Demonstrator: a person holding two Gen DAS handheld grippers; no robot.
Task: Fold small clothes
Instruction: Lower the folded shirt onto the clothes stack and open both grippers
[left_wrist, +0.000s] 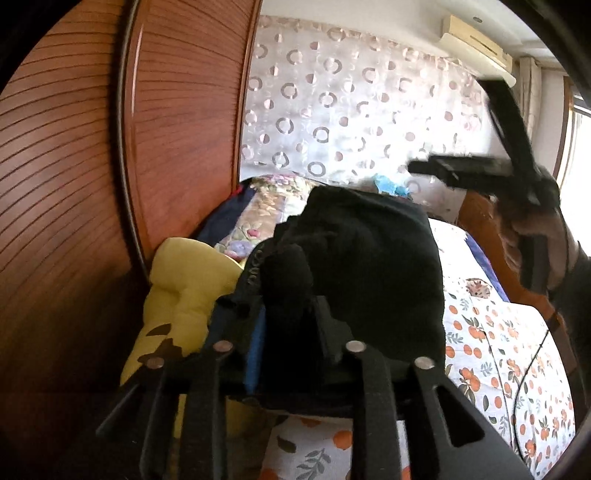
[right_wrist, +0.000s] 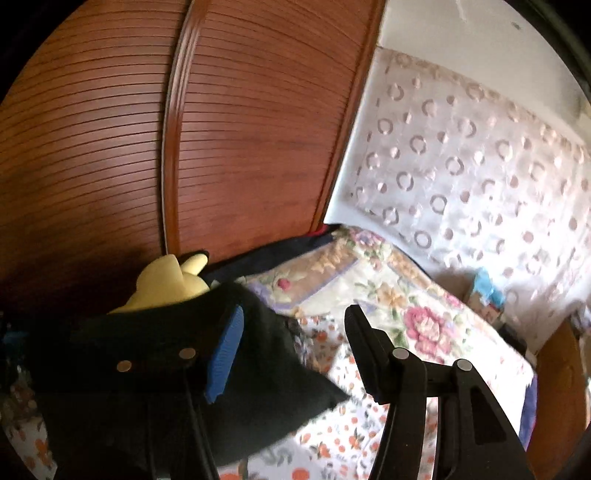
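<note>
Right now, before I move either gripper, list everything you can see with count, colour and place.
black garment: one, black, lifted above the bed, bunched in the left gripper
plush toy: one, yellow with dark marks, beside the wardrobe
bedsheet: one, white with orange fruit print, covering the bed
floral quilt: one, cream with pink flowers, far end of bed
wardrobe: one, reddish-brown slatted wood, left
curtain: one, sheer with ring pattern, behind bed
air conditioner: one, cream, top right
left gripper: shut on garment
right gripper: open, empty

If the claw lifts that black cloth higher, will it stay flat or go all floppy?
Probably floppy: the black cloth already bunches and droops around the left claw. It looks light, since one pinch holds it up. Its loose corner would likely dangle toward the orange-print bedsheet.
</note>
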